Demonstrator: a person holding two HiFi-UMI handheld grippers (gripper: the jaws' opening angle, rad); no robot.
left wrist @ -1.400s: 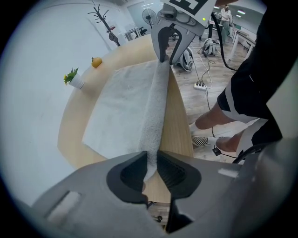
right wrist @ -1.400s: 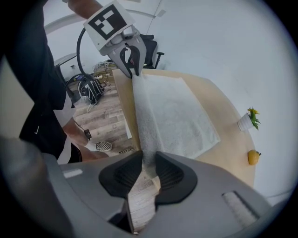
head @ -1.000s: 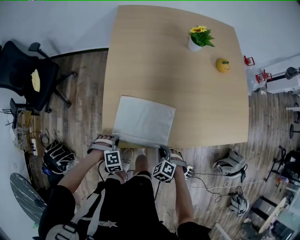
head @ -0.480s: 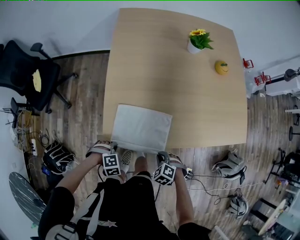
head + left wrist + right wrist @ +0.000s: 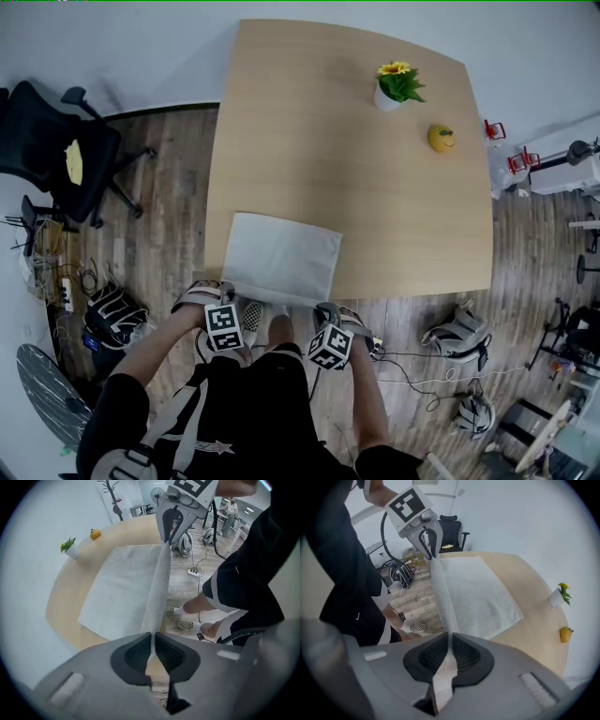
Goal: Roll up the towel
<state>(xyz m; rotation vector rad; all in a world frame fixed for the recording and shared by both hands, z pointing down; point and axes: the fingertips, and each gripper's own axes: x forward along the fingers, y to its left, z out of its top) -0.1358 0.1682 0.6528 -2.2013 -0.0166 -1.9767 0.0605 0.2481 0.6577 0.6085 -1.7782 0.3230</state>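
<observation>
I see the table (image 5: 375, 216) bare and open across the middle of the frame. Only a potted flower (image 5: 394, 84) and a yellow fruit (image 5: 442, 139) stand at upper right. The towel (image 5: 281, 258) covers its lower-left edge, and an office chair (image 5: 56, 141) sits far left.

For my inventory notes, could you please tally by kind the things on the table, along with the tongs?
towel: 1
potted sunflower: 1
yellow fruit: 1
tongs: 2, the left tongs and the right tongs, each shut on the towel's near edge
Total: 5
</observation>
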